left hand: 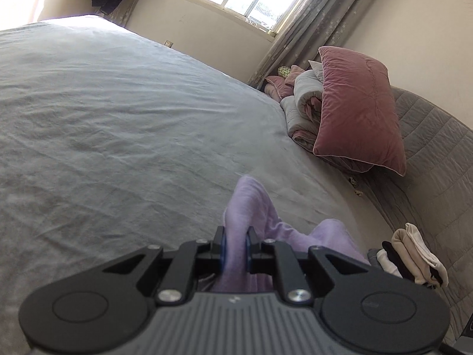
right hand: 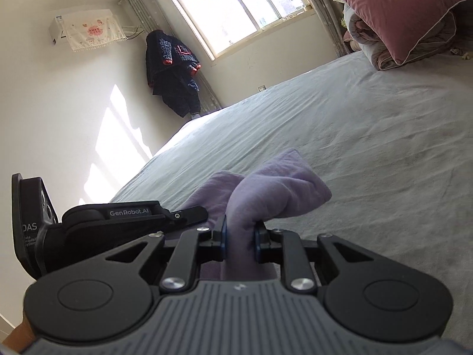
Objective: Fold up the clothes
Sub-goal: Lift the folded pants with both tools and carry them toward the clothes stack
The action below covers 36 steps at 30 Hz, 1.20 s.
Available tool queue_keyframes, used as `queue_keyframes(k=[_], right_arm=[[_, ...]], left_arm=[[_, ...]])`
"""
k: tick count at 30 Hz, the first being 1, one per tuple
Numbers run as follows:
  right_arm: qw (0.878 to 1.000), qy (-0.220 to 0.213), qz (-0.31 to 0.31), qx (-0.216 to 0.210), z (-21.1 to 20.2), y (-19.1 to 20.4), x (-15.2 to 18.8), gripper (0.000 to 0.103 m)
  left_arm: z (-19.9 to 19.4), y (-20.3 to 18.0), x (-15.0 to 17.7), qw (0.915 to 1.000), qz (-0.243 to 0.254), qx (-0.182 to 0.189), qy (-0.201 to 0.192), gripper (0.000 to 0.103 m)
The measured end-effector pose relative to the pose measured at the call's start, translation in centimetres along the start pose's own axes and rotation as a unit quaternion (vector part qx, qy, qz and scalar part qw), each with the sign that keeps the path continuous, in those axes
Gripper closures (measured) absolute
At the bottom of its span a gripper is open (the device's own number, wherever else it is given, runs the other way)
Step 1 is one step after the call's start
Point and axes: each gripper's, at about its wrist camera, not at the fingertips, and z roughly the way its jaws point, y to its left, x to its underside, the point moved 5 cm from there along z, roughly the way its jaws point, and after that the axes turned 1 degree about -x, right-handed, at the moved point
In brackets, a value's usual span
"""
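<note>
A lilac garment (left hand: 251, 207) is pinched in my left gripper (left hand: 235, 244), which is shut on a bunched fold of it just above the grey bed sheet (left hand: 118, 112). The same lilac garment (right hand: 278, 186) is also pinched in my right gripper (right hand: 240, 238), shut on another fold. The cloth rises in a hump past each pair of fingers. The left gripper's black body (right hand: 118, 222) shows close on the left in the right wrist view. The rest of the garment is hidden under the grippers.
A pink pillow (left hand: 354, 109) leans on folded quilts (left hand: 301, 100) at the head of the bed. A small stack of folded clothes (left hand: 414, 254) lies by the quilted headboard (left hand: 437, 153). A dark jacket (right hand: 174, 74) hangs in the corner by the window (right hand: 236, 9).
</note>
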Motion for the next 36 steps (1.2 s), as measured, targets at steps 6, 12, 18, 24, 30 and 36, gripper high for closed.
queue_keyframes(k=[6,12,18,24,30,36], right_arm=[[0.999,-0.046,0.012,0.022,-1.3,-3.9,-3.4,0.083],[0.992,-0.109,0.036,0.052,-2.9,-7.7,-8.0,0.083],[0.98,-0.169,0.043,0.094,-4.0,-10.8,-12.1,0.083],[0.962,-0.237,0.033,0.132,-5.6,-13.3,-15.0,0.083],[0.932,-0.299,0.025,0.204,-6.8,-17.3,-16.0,0.083],[0.892,-0.34,0.021,0.297,-7.2,-21.2,-15.9,0.083]], left_arm=[[3.2,-6.9,-1.8,0.9993,0.038,0.007,0.0,0.091],[5.7,-15.0,-4.3,0.9948,0.095,0.032,-0.019,0.091],[8.1,-22.3,-6.4,0.9875,0.142,0.059,-0.035,0.091],[10.7,-28.9,-7.6,0.9791,0.174,0.092,-0.051,0.091],[13.4,-36.1,-6.9,0.9623,0.23,0.132,-0.059,0.091],[16.6,-43.7,-4.0,0.9315,0.31,0.177,-0.069,0.091]])
